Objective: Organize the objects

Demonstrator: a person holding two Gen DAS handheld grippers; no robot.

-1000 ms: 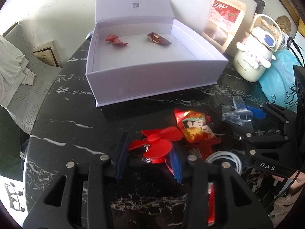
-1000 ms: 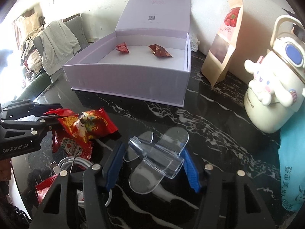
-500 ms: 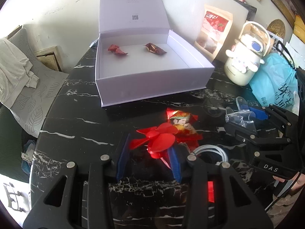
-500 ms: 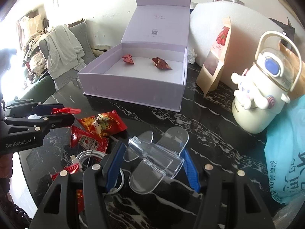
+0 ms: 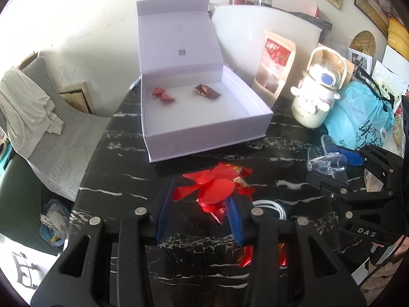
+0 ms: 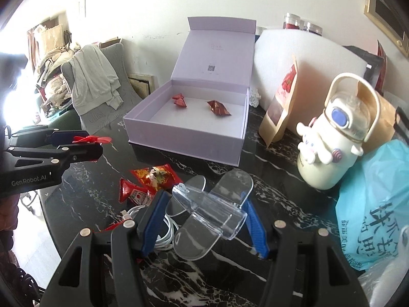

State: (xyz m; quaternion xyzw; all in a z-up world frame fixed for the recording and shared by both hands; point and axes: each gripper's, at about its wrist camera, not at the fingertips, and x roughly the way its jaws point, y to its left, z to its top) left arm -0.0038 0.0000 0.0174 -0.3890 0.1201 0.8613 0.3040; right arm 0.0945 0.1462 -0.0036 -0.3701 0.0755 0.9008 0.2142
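Note:
A red toy fan point(image 5: 207, 188) hangs above the black marble table point(image 5: 122, 179), and my left gripper point(image 5: 199, 192) is shut on it. My right gripper point(image 6: 203, 199) is shut on a clear plastic stand point(image 6: 207, 204), also held off the table. Each gripper shows in the other's view: the left gripper point(image 6: 98, 145) with the fan point(image 6: 89, 139), the right gripper point(image 5: 322, 163) with the stand point(image 5: 327, 162). Beyond them the lavender box point(image 5: 204, 133) point(image 6: 184, 140) stands open with two red candies point(image 5: 162, 94) point(image 6: 218, 107) inside. Red snack packets point(image 6: 156, 176) and a white cable point(image 6: 163, 230) lie below.
A white character bottle point(image 6: 332, 140), a blue plastic bag point(image 6: 375, 204) and a brown pouch point(image 6: 281, 112) crowd the right side in front of a white foam panel point(image 6: 306, 51). A chair draped with cloth point(image 5: 25, 102) stands off the table's left edge.
Both grippers have risen and drawn back from the table, carrying the fan and the clear stand; the box and packets now look farther away.

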